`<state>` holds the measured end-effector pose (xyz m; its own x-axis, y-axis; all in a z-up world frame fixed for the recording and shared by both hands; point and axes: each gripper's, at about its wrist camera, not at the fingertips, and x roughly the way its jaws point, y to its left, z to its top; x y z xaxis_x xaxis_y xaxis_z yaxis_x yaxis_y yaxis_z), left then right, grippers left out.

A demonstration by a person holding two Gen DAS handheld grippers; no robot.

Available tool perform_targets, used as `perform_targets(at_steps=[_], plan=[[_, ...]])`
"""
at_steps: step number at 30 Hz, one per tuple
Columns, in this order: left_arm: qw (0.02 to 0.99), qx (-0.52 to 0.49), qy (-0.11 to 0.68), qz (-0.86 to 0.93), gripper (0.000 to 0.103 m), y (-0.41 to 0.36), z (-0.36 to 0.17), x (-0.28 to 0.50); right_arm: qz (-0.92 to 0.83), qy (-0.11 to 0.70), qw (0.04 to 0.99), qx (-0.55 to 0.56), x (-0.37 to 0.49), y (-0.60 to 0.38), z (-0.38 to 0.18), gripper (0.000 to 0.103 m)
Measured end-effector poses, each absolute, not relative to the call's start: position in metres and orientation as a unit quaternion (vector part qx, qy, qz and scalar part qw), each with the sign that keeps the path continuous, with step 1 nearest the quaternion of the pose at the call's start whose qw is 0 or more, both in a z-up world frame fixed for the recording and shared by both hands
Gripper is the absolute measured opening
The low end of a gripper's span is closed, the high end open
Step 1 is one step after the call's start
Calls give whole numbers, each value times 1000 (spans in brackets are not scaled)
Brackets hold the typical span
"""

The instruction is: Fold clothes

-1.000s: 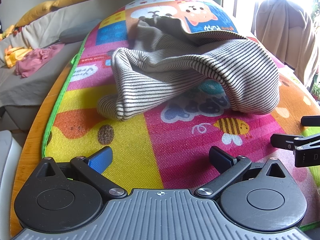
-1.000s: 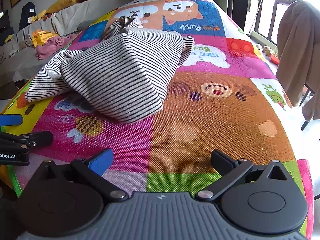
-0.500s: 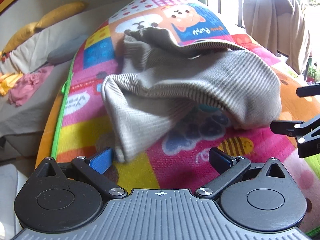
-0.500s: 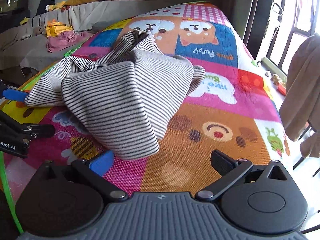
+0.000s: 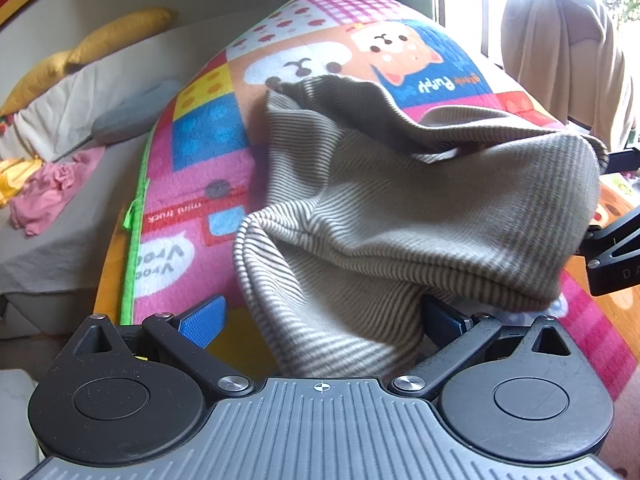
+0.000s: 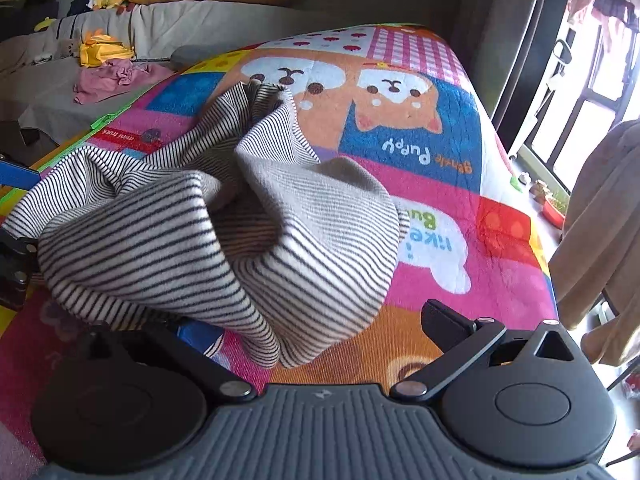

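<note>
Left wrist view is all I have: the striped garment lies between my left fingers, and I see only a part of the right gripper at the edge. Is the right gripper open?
Observer: Yes. In the right wrist view the right gripper has its fingers wide apart.
Operator: Is there cloth between them?
Observer: A low corner of the striped garment lies between them and hides the blue finger.
Operator: And the other finger?
Observer: The black finger is bare, over the play mat, with no cloth on it.
</note>
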<state>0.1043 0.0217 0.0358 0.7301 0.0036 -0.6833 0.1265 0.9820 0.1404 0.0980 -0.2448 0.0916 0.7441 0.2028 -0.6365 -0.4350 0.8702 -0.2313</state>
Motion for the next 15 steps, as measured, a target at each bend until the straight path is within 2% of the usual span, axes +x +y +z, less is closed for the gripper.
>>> perform_targets(at_steps=[5,15], plan=[[925,83,369,-34,103,32,40,121,181,289,911,-232,121,-232,102,103],[926,78,368,-35,103,39,54,135,208,264,919,-204,139,-249,140,103]])
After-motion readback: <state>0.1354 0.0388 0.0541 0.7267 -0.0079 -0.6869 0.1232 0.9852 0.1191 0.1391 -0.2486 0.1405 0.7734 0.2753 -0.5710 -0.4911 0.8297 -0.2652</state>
